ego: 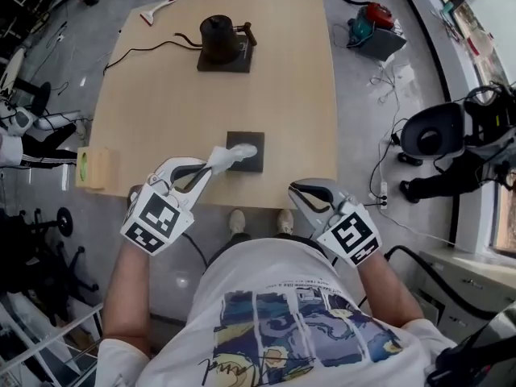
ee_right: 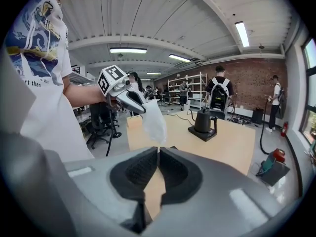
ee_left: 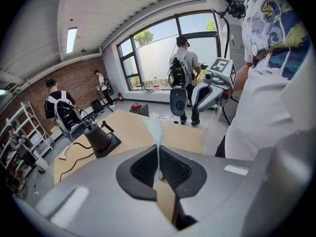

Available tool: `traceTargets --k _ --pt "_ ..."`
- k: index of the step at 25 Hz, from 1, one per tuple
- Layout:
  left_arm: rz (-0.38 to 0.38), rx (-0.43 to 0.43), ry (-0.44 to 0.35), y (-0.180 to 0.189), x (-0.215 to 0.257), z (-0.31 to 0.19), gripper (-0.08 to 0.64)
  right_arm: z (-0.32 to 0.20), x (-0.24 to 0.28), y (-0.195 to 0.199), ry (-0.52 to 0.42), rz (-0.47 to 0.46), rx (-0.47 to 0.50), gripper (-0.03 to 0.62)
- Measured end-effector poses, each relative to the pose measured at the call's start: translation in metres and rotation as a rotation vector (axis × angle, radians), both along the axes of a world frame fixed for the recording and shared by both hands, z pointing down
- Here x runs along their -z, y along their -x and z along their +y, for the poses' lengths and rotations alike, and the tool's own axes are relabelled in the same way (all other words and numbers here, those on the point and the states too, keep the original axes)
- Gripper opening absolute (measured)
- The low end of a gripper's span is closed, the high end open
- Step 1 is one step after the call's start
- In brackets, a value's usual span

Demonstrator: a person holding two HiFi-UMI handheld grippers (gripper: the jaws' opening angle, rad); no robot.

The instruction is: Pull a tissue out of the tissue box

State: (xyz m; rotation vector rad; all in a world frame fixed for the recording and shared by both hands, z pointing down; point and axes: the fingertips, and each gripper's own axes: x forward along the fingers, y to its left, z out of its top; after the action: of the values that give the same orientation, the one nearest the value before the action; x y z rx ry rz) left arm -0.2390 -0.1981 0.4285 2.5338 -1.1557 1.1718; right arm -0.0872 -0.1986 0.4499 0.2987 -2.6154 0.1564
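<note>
Left gripper (ego: pixel 211 168) pinches tissue (ego: pixel 234 156) (other end at dark tissue box (ego: pixel 255 165)).

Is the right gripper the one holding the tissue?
No, the left gripper pinches the tissue over the tissue box; the right gripper is shut and empty.

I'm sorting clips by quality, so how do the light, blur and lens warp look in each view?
Head view: even light, sharp, hardly any shadow on the table. Left gripper view: heavy fisheye with black corners, the window partly washed out, the tissue soft. Right gripper view: same fisheye, ceiling lamps glaring.
</note>
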Motion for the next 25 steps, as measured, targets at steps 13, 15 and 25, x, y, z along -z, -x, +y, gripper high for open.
traceTargets --k 13,15,25 --pt "0.003 0.079 -0.033 0.009 0.023 0.059 0.009 -0.004 0.013 0.034 -0.064 -0.012 0.093 0.015" --pt "0.004 0.074 -0.033 0.009 0.024 0.065 0.009 -0.003 0.015 0.038 -0.068 -0.013 0.096 0.015" --pt "0.013 0.032 -0.048 0.005 0.031 0.076 0.009 0.003 0.021 0.048 -0.09 -0.009 0.07 0.012"
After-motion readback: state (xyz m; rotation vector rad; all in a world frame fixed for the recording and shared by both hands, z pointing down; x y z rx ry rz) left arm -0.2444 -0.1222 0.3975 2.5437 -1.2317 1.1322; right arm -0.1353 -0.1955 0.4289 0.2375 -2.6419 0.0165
